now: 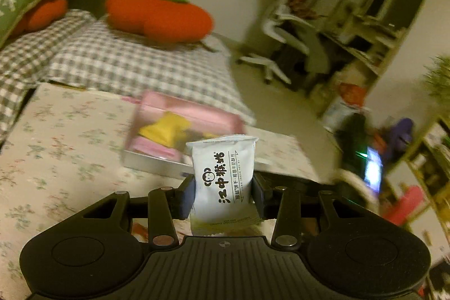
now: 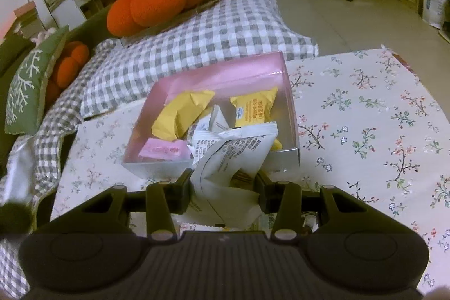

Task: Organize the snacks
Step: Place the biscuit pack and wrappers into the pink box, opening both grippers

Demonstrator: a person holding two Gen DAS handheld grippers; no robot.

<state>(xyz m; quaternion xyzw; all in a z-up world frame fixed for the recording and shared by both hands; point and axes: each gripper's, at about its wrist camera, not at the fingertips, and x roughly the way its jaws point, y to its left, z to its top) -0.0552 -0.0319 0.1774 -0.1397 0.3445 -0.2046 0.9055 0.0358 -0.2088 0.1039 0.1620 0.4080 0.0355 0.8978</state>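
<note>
Near the surface's far edge, the box [image 2: 291,114] holds several snacks; each claw, left [image 1: 223,191] and right [image 2: 225,187], grips a white packet [image 1: 223,176] not yet boxed.

Box [image 2: 289,114] on the table [image 2: 365,108] holds packets [image 2: 180,114]; bedding [image 2: 197,41] lies behind.

My left tongs [image 1: 223,194] are matte black plastic. Across the bottom runs a broad ribbed plate with a small round crosshair mark at its middle, and a rounded housing with a shallow circular recess bulges at each side. Flat black link bars angle forward from silver round pivot pins to two blocky black fingers [image 1: 187,197]. My right tongs [image 2: 225,194] are built the same: ribbed plate, twin round housings, silver pins, black fingers [image 2: 182,194].
</note>
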